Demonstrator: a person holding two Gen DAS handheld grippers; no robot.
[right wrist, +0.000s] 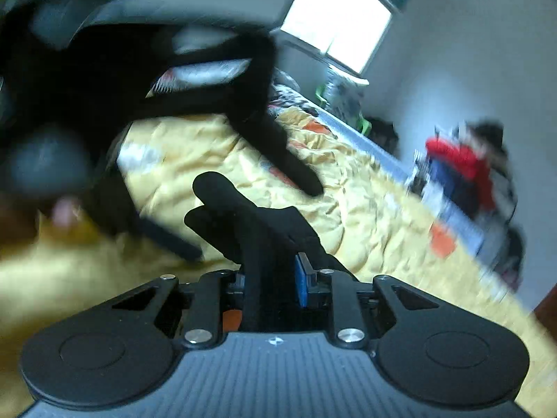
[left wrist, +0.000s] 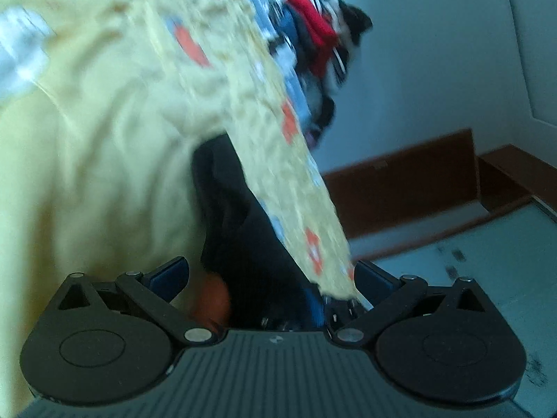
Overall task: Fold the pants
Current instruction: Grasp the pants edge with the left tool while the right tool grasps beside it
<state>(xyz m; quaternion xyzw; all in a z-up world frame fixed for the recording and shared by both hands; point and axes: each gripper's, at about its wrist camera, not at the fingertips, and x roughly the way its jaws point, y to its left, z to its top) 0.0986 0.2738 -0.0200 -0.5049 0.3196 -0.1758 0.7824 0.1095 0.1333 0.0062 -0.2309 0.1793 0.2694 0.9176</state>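
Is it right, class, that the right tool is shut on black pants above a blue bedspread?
Not quite. The bedspread is yellow, not blue, as the right wrist view shows. The rest holds: the right tool is shut on the black pants.

Black ribbed gripper bodies, blue fingers [right wrist: 301, 280]

A bed with a yellow quilt [right wrist: 365, 209] stands below a bright window [right wrist: 337, 17]. Pale walls [left wrist: 435, 52] meet a brown skirting board [left wrist: 400, 188].

Both wrist views low over yellow bedspread [right wrist: 365, 209], sharing clothes pile [left wrist: 313, 35]
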